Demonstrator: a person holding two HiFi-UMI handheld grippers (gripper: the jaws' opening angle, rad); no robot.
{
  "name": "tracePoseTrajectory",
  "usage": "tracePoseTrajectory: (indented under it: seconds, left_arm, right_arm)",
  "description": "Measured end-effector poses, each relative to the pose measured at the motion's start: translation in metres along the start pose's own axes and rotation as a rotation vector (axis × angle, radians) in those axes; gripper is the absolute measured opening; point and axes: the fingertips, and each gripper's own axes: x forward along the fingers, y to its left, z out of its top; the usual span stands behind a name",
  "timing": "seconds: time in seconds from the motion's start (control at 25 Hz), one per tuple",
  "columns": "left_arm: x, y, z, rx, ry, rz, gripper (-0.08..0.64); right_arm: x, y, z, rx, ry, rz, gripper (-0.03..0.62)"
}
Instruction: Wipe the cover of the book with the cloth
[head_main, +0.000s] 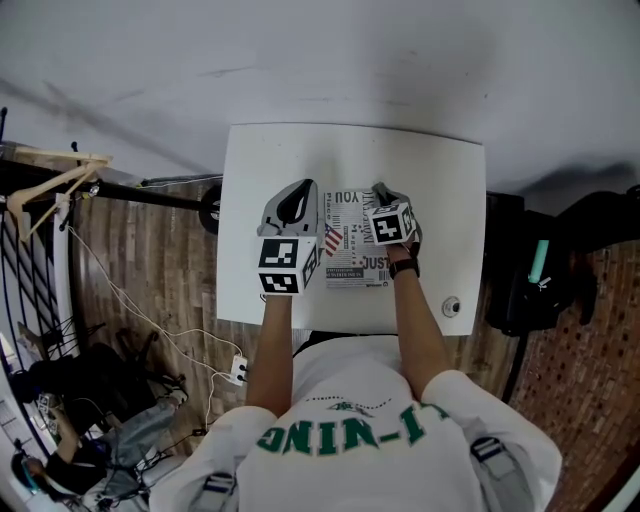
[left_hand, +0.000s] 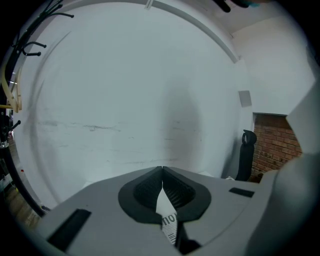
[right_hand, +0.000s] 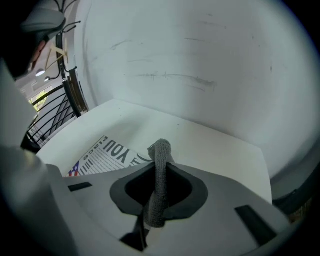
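Nearest is the person's white shirt, with green capitals across the chest that cannot be read surely from above. Both forearms reach onto the white table, and there is a dark band on the right wrist. The left gripper is at the left edge of the book. Its own view shows the jaws pressed together at the tips, pinching a sliver of the book's printed edge. The right gripper sits over the book's upper right part, its jaws clamped on a grey knitted cloth that stands up in a fold past the jaw tips. The book lies flat near the table's middle. Its cover is printed like a newspaper, with "YOU" in heavy letters at the far edge, "JUST" near the right side and a small stars-and-stripes flag at the left. A small round object rests near the table's near right corner, well apart from the book.
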Motion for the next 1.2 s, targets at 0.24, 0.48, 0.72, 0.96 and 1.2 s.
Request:
tracePoseTrajectory:
  seconds: [0.24,0.48,0.72,0.96,1.2]
  left_arm:
    - [-0.020,0.022,-0.006,-0.017,-0.001,0.056,0.014]
    - [-0.053,0.054,-0.018,-0.047,0.005,0.136,0.015]
    - [-0.060,0.063,-0.022,-0.050,0.006,0.152,0.014]
    - [-0.041,0.031,-0.015,-0.020,0.003,0.082,0.014]
    - [-0.023,-0.002,-0.009,0.015,0.004,0.004,0.014]
  right_arm:
    - [-0.001,0.080,0.031,0.171,-0.112,0.223,0.049]
    - [0.003,0.156,0.034,0.314,-0.006,0.383,0.049]
    - [0.007,0.142,0.032,0.398,-0.006,0.331,0.049]
    - [-0.004,0.079,0.012,0.465,-0.037,0.247,0.051]
    - [-0.014,0.000,-0.016,0.609,-0.071,0.158,0.051]
